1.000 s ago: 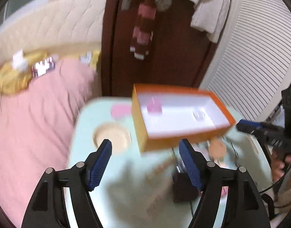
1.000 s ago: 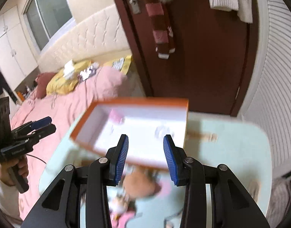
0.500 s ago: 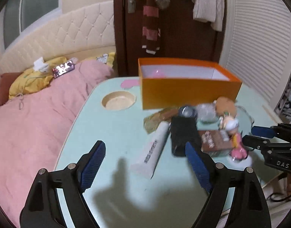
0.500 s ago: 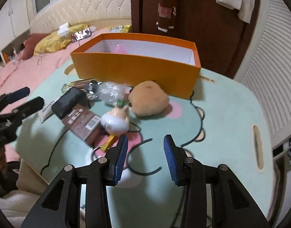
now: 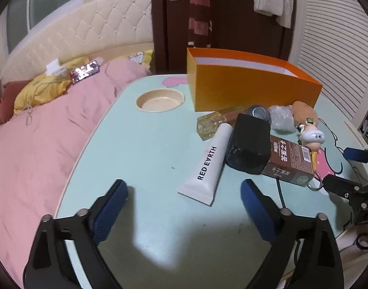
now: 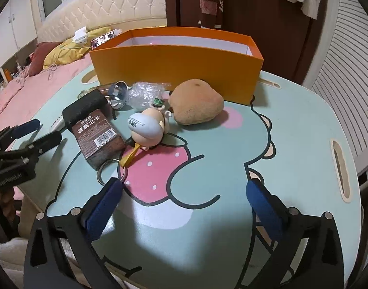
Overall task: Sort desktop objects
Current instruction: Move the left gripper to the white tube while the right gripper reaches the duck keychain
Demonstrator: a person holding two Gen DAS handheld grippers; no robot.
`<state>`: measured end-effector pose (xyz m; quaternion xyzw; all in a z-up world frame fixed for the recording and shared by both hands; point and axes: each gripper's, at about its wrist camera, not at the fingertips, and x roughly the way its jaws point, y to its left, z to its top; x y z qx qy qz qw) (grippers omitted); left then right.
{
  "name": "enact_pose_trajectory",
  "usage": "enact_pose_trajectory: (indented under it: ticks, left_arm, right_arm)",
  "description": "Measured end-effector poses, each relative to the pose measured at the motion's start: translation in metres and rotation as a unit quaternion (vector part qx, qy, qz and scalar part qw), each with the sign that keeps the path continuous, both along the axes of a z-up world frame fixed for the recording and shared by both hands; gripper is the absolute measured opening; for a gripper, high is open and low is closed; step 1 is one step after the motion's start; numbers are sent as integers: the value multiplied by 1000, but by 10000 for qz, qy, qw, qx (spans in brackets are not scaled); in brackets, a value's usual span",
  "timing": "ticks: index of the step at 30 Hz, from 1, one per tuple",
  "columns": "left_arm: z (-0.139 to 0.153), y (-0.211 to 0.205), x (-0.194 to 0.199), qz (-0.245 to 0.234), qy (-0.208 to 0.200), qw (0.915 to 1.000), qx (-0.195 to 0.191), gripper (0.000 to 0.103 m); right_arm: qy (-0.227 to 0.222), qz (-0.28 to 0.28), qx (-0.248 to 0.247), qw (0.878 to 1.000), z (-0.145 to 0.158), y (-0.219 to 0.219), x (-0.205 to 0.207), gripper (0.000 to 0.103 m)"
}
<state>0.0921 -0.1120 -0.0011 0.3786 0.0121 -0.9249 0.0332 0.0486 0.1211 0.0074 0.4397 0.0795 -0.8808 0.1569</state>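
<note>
Sorting was not yet begun; both grippers stood wide and empty.
The orange box (image 6: 176, 60) looked nearly empty, while the tube (image 5: 206, 166), card pack (image 6: 98, 137), figurine (image 6: 146, 126) and plush (image 6: 196, 104) lay on the surface (image 6: 292, 130) at frame centre; left gripper (image 5: 184, 202) and right gripper (image 6: 181, 200) jaws had just been opening.

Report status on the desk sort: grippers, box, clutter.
Left gripper and right gripper open, jaws just opened, nothing between them. Orange box upright on table. Tube, plush, figurine lie unsorted before it.

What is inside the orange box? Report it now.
The orange box shows only its white inner walls and a faint pink spot at the back. Its floor is hidden behind the near wall.
</note>
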Motion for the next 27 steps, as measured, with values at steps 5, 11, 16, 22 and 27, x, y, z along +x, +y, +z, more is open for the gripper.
enact_pose_trajectory:
  ticks: [5, 11, 16, 22, 27]
  left_arm:
    - [-2, -1, 1, -31, 57, 10000, 6, 102]
    - [-4, -1, 2, -62, 90, 9999, 11, 102]
    - [-5, 0, 3, -69, 109, 9999, 12, 102]
    - [-5, 0, 5, -95, 129, 9999, 19, 102]
    - [-4, 1, 5, -103, 137, 9999, 22, 102]
  right_arm:
    - [20, 4, -5, 10000, -1, -2, -1, 103]
    - [-26, -6, 24, 10000, 0, -2, -2, 103]
    - [-56, -2, 35, 10000, 0, -2, -4, 103]
    - [-48, -25, 27, 10000, 1, -2, -4, 103]
    - [121, 119, -231, 9996, 9, 0, 3, 102]
